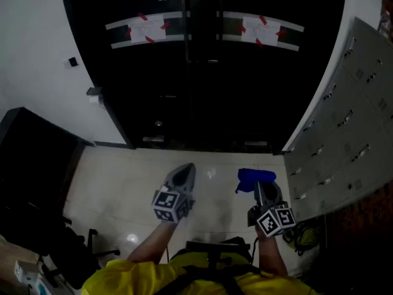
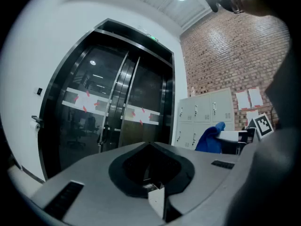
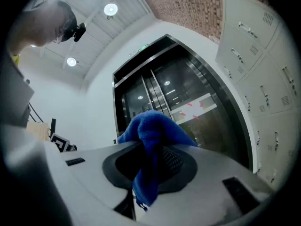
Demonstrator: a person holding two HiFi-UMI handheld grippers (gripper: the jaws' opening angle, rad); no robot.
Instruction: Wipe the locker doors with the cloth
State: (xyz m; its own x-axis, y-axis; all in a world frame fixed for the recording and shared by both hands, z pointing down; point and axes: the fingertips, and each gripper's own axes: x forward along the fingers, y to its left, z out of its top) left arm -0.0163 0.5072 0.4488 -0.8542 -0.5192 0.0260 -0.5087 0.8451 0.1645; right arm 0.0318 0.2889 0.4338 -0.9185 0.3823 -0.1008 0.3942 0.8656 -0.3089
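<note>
A blue cloth [image 1: 255, 178] [image 3: 151, 140] is pinched in my right gripper [image 1: 261, 190], whose jaws are shut on it; it bunches above the jaws and hangs down in front of them. Grey lockers [image 1: 347, 128] [image 3: 263, 65] stand to the right, their doors closed, a short way beyond the cloth. My left gripper [image 1: 182, 177] is held beside the right one, over the pale floor, shut with nothing in it. From the left gripper view the cloth [image 2: 210, 138] and the lockers [image 2: 204, 117] show at the right.
Dark glass double doors [image 1: 202, 66] with taped paper notices face me. White wall [image 1: 37, 48] runs at the left, with a black cabinet [image 1: 31, 165] below it. A brick wall [image 2: 225, 55] rises behind the lockers. A black bag [image 1: 212, 251] hangs by my waist.
</note>
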